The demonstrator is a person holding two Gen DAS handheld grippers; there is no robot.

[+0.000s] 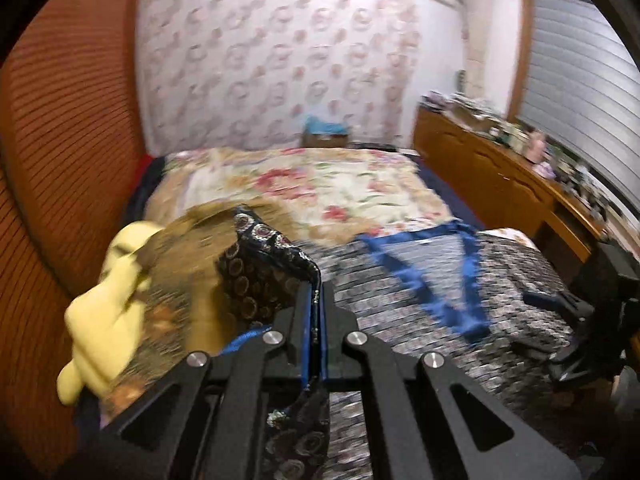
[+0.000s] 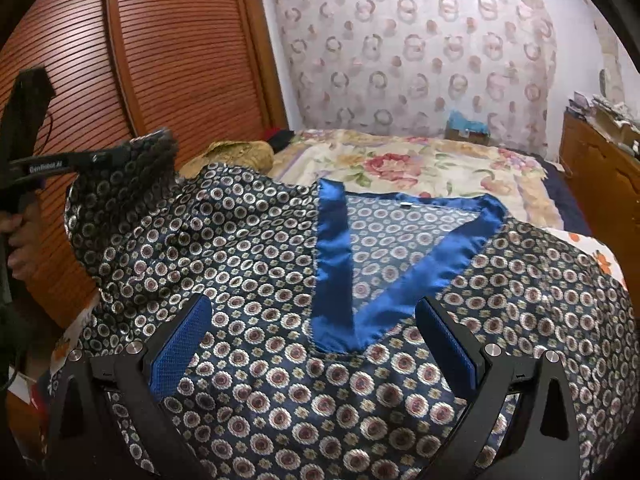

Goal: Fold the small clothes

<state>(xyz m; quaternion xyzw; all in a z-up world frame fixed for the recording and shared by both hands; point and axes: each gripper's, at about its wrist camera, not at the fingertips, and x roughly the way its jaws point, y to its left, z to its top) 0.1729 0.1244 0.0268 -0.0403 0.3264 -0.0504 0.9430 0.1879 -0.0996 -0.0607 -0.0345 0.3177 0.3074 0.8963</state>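
Note:
A dark blue patterned top (image 2: 248,248) with a shiny blue V-neck band (image 2: 404,272) lies spread on the bed. My left gripper (image 1: 316,292) is shut on the top's left sleeve edge (image 1: 260,264) and holds it lifted; it also shows in the right wrist view (image 2: 160,144), raised at the left. My right gripper (image 2: 316,320) is open, with blue pads (image 2: 180,344) apart, just above the chest of the top below the V-neck. In the left wrist view the right gripper (image 1: 560,320) sits at the far right.
The floral bedspread (image 2: 420,168) covers the bed behind the top. A yellow stuffed toy (image 1: 108,304) and a golden-brown cushion (image 2: 236,152) lie at the left. A slatted wooden wardrobe (image 2: 168,60) stands left; a wooden cabinet (image 1: 500,184) with clutter stands right.

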